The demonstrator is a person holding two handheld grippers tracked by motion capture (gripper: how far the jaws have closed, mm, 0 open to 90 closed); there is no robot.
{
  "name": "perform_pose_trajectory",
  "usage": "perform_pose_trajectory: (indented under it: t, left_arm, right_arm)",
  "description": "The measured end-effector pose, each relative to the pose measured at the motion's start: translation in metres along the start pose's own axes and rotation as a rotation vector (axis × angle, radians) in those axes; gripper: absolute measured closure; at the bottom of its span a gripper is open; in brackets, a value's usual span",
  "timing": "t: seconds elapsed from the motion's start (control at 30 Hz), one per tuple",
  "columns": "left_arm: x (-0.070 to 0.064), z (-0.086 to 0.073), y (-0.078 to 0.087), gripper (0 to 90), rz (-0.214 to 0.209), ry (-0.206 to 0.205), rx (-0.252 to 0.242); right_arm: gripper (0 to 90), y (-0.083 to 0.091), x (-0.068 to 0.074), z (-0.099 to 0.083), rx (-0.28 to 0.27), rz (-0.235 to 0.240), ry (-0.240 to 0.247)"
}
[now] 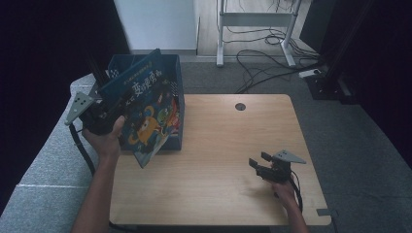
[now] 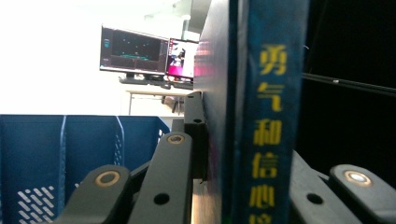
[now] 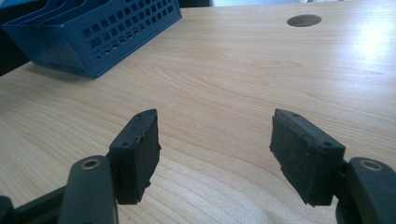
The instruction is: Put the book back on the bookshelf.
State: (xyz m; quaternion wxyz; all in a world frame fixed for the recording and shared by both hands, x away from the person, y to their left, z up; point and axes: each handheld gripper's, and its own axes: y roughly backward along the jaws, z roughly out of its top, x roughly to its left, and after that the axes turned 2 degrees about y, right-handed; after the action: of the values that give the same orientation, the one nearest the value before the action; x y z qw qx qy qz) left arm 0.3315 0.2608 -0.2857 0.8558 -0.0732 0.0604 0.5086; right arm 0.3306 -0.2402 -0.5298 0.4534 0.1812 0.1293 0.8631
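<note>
You've got the blue illustrated picture book (image 1: 145,114) clamped in your left gripper (image 1: 99,116), held tilted at the blue slotted plastic file rack (image 1: 176,77) at the table's far left, not yet seated in a slot. Your right gripper (image 1: 265,165) idles w/ jaws apart, low over the wooden table (image 1: 218,145), near right.

The book (image 1: 145,114) stands tilted before the file rack (image 1: 176,73) at the table's (image 1: 223,160) left rear.

The desk (image 1: 218,160) is made of light brown wood. It has a small round hole (image 1: 240,106) near the far edge. A blue box with little holes (image 1: 176,92) stands on its far left corner.
</note>
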Motion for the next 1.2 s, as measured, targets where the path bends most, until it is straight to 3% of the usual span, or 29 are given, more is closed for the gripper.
perform_pose_trajectory:
  t: [0.43,0.73,1.2]
  left_arm:
    - [0.007,0.002,-0.01,82.1,0.051,-0.002,-0.014]
    - [0.013,-0.003,-0.029,82.1,0.097,-0.004,-0.012]
    - [0.017,-0.01,-0.061,82.1,0.121,-0.012,0.023]
  right_arm:
    - [31.9,-0.002,-0.001,-0.001,0.0,0.005,-0.007]
    - [31.9,-0.002,-0.002,-0.002,0.011,0.003,-0.001]
    - [32.0,-0.002,-0.003,-0.003,0.005,-0.003,-0.007]
